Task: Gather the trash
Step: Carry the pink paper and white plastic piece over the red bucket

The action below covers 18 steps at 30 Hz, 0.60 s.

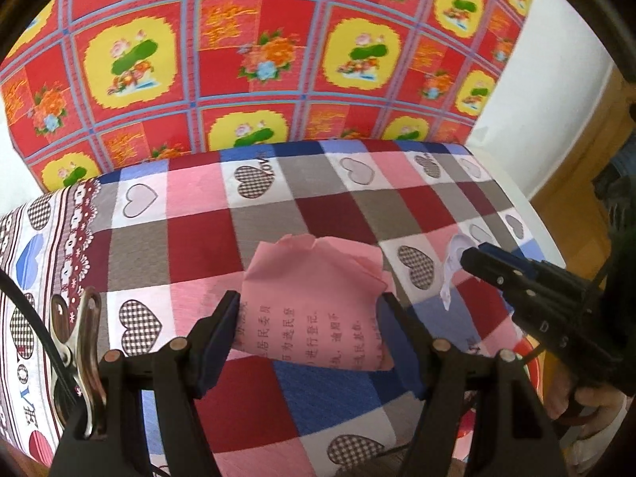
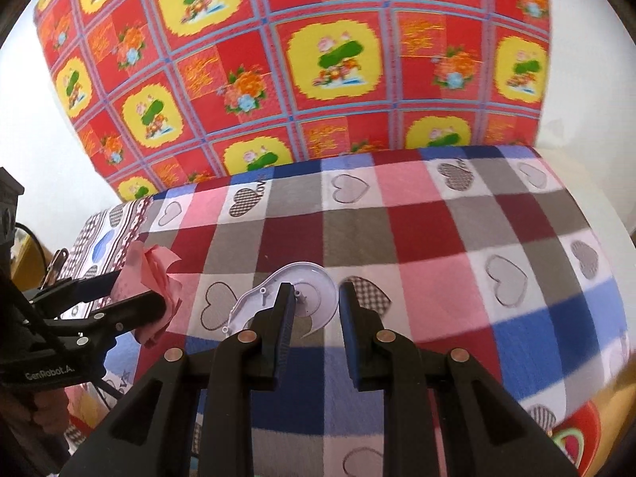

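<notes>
1. we see our left gripper (image 1: 308,328) with its black fingers (image 1: 216,334) pressed on both sides of a pink paper (image 1: 318,298), so it is gripping the paper.
2. the pink paper is crumpled and thin, with a torn top edge. it has black chinese print on it, too blurry for us to read well.
3. the paper sits at the left part of the tabletop (image 2: 437,218), held just over the cloth.
4. our right gripper (image 2: 316,318) has its fingers (image 2: 284,318) a little apart. a flat white plastic piece (image 2: 278,298) lies at their tips, near the middle of the tabletop. we cannot tell if the fingers squeeze it.
5. the plastic piece is thin and shiny, round at one end and narrow at the other, with small pegs on it.
6. the tabletop cloth is soft, with red, pink, grey and blue squares and hearts. one heart says "love".
7. behind it hangs a red sheet (image 1: 238,59) with yellow patches and flowers.
8. a shiny metal clip (image 1: 79,342) sits on the left gripper. its side reads "genrobot.a".
</notes>
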### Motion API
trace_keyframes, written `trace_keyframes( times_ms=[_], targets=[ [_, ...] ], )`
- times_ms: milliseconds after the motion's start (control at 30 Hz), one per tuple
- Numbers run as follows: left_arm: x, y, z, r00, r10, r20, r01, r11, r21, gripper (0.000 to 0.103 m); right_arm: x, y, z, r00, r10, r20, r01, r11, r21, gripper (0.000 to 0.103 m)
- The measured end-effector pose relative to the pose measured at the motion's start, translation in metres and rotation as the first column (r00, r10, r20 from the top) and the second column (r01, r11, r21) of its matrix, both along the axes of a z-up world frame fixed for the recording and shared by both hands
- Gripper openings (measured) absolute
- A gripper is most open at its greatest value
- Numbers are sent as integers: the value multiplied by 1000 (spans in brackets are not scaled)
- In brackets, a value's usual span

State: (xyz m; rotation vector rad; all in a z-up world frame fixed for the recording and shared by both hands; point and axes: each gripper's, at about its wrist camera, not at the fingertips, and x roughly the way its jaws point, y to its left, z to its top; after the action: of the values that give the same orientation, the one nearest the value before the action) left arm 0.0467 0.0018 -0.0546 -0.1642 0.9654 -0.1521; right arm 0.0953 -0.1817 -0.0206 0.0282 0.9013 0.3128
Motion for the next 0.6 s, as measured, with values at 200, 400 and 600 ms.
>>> trace_keyframes(
  times_ms=[200,400,600],
  targets=[
    [-7,-18,7,998,-60,19,60,998,13,73,-22,-21,4,997,-77,4,77,997,9,24],
    [-12,-40,11,991,-128,26,128,992,14,73,-44,-42,7,989,-145,12,144,989,9,24],
    [-17,-70,15,977,-213,30,213,977,11,73,-69,-69,14,975,-221,26,221,975,9,24]
  ],
)
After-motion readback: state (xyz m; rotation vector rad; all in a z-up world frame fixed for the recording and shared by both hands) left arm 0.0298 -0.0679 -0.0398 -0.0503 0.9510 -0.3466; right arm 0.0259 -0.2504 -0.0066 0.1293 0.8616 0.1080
